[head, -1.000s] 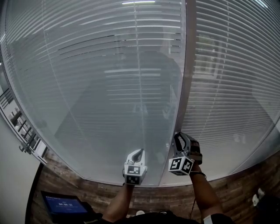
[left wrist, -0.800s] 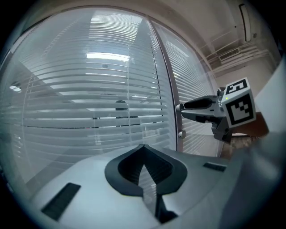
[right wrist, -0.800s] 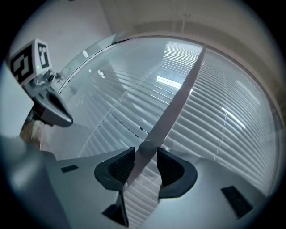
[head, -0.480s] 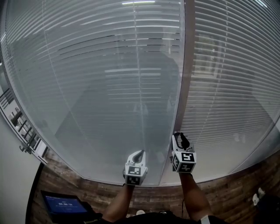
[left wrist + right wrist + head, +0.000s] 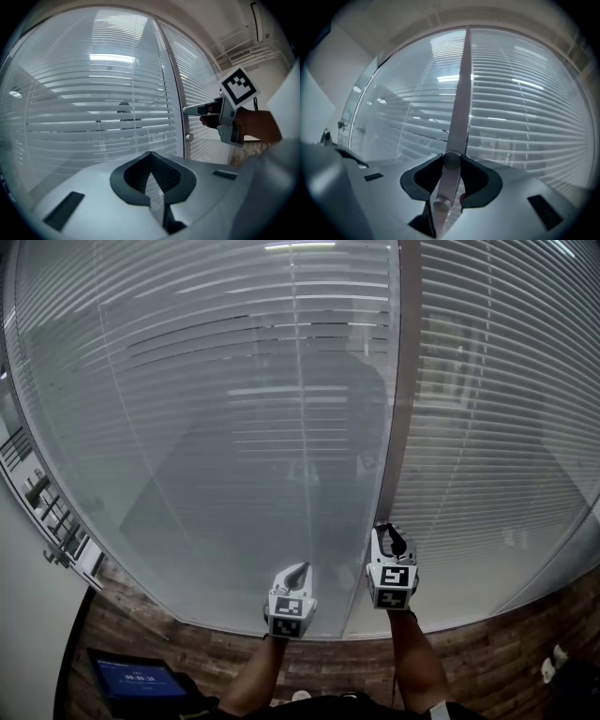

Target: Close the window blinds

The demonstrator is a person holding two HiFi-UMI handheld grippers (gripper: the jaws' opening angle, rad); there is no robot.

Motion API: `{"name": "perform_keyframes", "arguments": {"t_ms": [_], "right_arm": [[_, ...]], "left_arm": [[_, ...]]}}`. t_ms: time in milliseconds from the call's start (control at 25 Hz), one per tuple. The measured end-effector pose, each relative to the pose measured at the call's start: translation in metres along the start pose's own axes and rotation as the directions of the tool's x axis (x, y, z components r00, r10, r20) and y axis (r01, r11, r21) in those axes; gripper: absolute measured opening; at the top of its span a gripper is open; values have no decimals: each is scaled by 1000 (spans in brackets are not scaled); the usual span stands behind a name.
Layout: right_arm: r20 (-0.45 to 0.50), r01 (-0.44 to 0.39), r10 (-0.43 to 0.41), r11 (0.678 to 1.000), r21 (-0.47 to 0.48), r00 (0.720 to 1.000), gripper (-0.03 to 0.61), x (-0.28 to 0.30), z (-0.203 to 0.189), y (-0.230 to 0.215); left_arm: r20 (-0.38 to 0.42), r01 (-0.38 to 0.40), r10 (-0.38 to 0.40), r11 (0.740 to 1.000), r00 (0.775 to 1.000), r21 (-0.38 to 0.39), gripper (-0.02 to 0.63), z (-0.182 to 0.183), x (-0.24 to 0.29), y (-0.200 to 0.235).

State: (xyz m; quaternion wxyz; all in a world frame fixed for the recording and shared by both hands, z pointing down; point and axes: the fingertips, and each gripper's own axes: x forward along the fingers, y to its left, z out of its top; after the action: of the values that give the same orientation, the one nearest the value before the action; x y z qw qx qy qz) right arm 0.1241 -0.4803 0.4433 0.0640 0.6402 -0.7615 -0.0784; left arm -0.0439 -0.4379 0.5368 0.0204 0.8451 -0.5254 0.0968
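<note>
White slatted blinds (image 5: 234,409) hang behind the glass panes, their slats partly tilted on both sides of a grey upright post (image 5: 398,381). On that post sit two small round knobs, an upper knob (image 5: 451,160) and a lower knob (image 5: 440,203). My right gripper (image 5: 389,532) is at the post, and its jaws are closing on the upper knob, whose sides touch both jaw tips (image 5: 451,161). My left gripper (image 5: 298,570) hangs shut and empty in front of the left pane, a little left of the post. The left gripper view shows the right gripper (image 5: 185,110) at the post.
A dark tablet screen (image 5: 139,679) lies low at the left, over the wooden floor (image 5: 487,652). A rack of metal fittings (image 5: 52,521) lines the wall at the far left. The glass wall curves across the whole view ahead.
The right gripper has rolled from a tilt to upright at the post and shifted slightly left. The left gripper has not moved.
</note>
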Motion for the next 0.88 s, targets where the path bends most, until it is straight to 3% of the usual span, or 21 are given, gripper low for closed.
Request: {"name": "perform_keyframes", "arguments": {"t_ms": [120, 240, 640, 880], "right_arm": [[-22, 18, -24, 966, -259, 999, 126, 0, 2, 5], [-31, 17, -31, 927, -376, 999, 126, 0, 3, 8], [-28, 35, -59, 852, -523, 998, 126, 1, 1, 9], [-30, 34, -62, 828, -559, 998, 126, 1, 0, 8]], "left_arm": [[-19, 6, -7, 1000, 1000, -27, -6, 0, -2, -1], [-18, -7, 6, 1000, 1000, -23, -6, -4, 0, 3], [15, -19, 19, 1000, 1000, 10, -6, 0, 3, 11], [23, -15, 14, 1000, 1000, 9, -6, 2, 3, 12]]}}
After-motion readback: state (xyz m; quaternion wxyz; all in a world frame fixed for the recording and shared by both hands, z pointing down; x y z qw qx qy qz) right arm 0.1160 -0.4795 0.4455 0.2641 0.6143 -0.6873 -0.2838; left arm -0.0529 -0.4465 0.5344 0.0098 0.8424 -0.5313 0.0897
